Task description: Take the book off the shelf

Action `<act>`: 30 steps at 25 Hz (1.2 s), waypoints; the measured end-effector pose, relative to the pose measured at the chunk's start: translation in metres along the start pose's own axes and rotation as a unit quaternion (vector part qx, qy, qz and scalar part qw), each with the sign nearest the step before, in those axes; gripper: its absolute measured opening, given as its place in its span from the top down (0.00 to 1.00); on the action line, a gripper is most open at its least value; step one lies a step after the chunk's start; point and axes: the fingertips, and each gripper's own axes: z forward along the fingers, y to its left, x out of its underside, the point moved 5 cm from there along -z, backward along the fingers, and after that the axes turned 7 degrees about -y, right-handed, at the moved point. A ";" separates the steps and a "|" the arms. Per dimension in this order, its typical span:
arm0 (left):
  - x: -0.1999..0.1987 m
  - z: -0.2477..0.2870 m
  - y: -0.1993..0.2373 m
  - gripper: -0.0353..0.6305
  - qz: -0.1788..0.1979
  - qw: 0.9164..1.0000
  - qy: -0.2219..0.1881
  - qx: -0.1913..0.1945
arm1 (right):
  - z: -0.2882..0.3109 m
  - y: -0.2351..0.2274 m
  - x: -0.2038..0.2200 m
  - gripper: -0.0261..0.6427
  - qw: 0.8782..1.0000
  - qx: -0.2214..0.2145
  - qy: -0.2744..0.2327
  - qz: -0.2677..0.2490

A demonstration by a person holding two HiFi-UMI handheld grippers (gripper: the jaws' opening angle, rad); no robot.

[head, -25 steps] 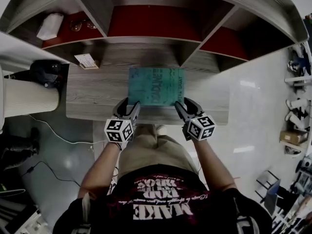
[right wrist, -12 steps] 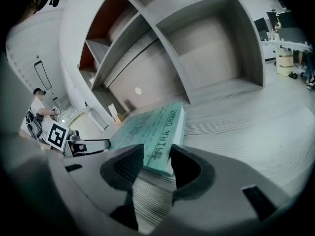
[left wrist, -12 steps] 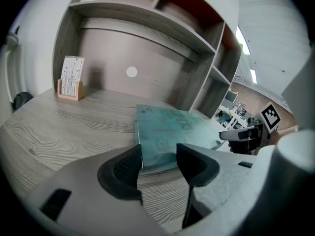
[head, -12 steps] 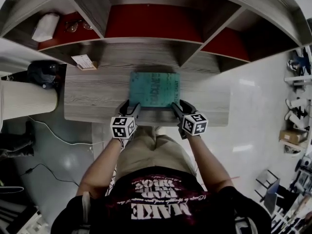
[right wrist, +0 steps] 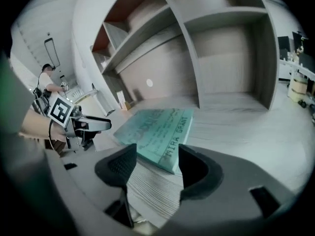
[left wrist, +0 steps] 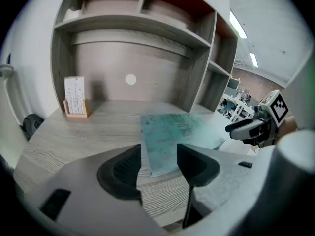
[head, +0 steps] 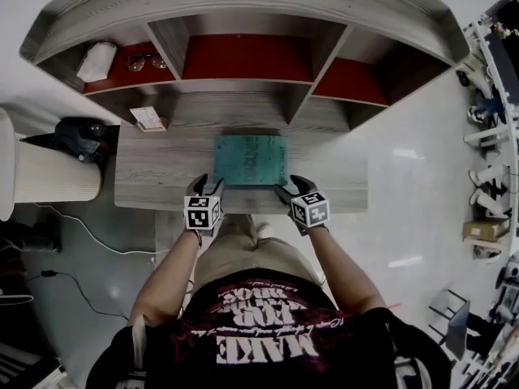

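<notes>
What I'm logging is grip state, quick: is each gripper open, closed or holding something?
Left gripper: open, holding nothing; book corner between its jaws.
Right gripper: jaws opening, book corner between them, not gripped.

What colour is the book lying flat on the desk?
The book is teal green with dark lettering; the right gripper view shows it best.

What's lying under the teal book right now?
The teal book lies flat on the grey wood-grain desktop. Nothing else shows at its edges. Whatever might sit beneath its middle is covered.
</notes>
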 end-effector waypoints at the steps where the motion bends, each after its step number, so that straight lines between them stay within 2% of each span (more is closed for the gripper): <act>1: -0.011 -0.012 0.000 0.62 -0.001 1.000 -0.015 -0.003 | -0.011 0.006 -0.010 0.55 1.000 -0.005 -0.015 -0.007; 2: -0.023 -0.025 -0.003 0.62 0.000 0.999 -0.033 -0.003 | -0.024 0.014 -0.020 0.57 0.999 -0.013 -0.033 -0.014; 4: -0.052 -0.057 -0.015 0.62 0.014 0.997 -0.077 0.006 | -0.054 0.032 -0.044 0.66 0.996 -0.034 -0.080 -0.032; 8: -0.117 -0.118 -0.047 0.65 0.047 0.984 -0.168 0.036 | -0.115 0.068 -0.102 0.84 0.976 -0.055 -0.188 -0.096; 10: -0.144 -0.144 -0.061 0.82 0.057 0.979 -0.194 0.021 | -0.142 0.080 -0.126 0.95 0.967 -0.048 -0.216 -0.125; 11: -0.156 -0.158 -0.069 0.89 0.056 0.977 -0.207 0.015 | -0.155 0.085 -0.136 0.96 0.964 -0.046 -0.223 -0.135; 12: -0.170 -0.171 -0.076 0.91 0.052 0.973 -0.224 0.015 | -0.166 0.090 -0.147 0.96 0.961 -0.046 -0.230 -0.143; 17: -0.232 -0.229 -0.112 0.94 0.051 0.945 -0.319 0.045 | -0.215 0.114 -0.197 0.96 0.948 -0.032 -0.267 -0.171; 19: -0.243 -0.243 -0.121 0.94 0.056 0.939 -0.337 0.050 | -0.227 0.124 -0.209 0.96 0.941 -0.042 -0.285 -0.176; 21: -0.249 -0.250 -0.125 0.94 0.061 0.936 -0.343 0.048 | -0.234 0.131 -0.218 0.96 0.938 -0.052 -0.296 -0.173; 25: -0.249 -0.254 -0.122 0.94 0.054 0.941 -0.334 0.031 | -0.236 0.136 -0.224 0.96 0.939 -0.062 -0.290 -0.174; 30: -0.253 -0.256 -0.118 0.94 0.057 0.941 -0.332 0.023 | -0.229 0.130 -0.228 0.96 0.943 -0.062 -0.288 -0.152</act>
